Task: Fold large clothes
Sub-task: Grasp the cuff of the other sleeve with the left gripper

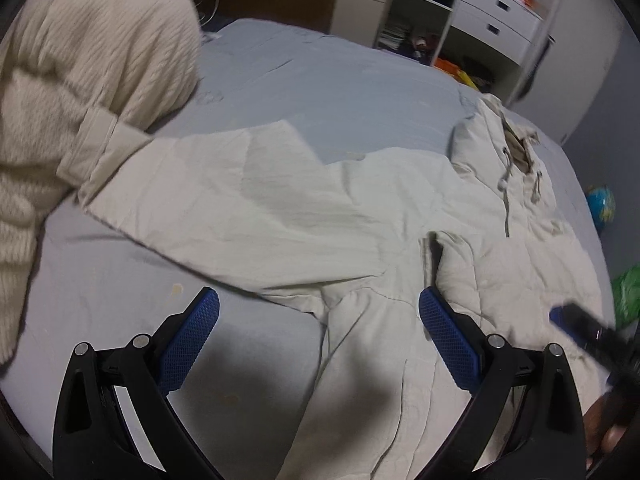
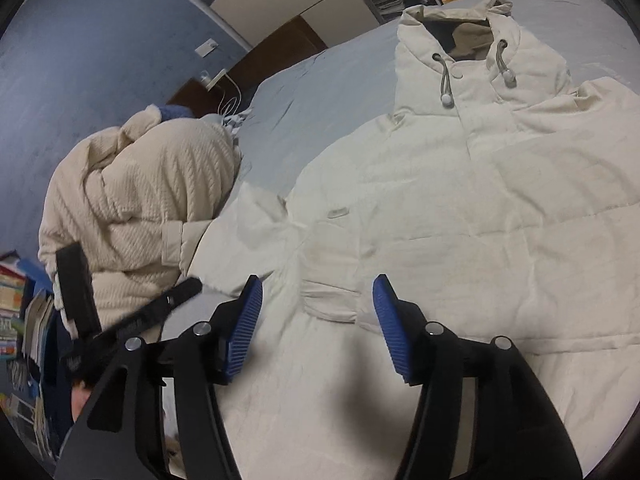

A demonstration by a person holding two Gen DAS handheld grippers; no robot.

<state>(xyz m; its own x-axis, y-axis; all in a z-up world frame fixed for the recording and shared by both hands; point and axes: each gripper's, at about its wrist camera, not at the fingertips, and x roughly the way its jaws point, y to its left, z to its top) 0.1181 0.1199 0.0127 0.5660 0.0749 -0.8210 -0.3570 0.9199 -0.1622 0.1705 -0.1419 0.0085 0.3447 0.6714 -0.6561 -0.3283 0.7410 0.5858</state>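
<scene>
A large cream hooded jacket (image 2: 460,208) lies spread face up on a grey-blue bed (image 2: 332,92), hood (image 2: 460,36) at the far end with two drawcords. One sleeve (image 1: 224,196) stretches out to the left, its cuff (image 1: 86,152) against a knitted blanket. My left gripper (image 1: 319,300) is open and empty, hovering over the jacket's armpit and side. My right gripper (image 2: 318,286) is open and empty above the jacket's lower body near a pocket flap (image 2: 328,300). The right gripper's finger shows blurred at the left wrist view's right edge (image 1: 580,328).
A cream knitted blanket (image 1: 80,92) is heaped at the bed's left side, also in the right wrist view (image 2: 140,208). Shelves and white drawers (image 1: 496,12) stand beyond the bed. A globe (image 1: 600,204) sits at the right. Books (image 2: 16,304) are stacked at the left.
</scene>
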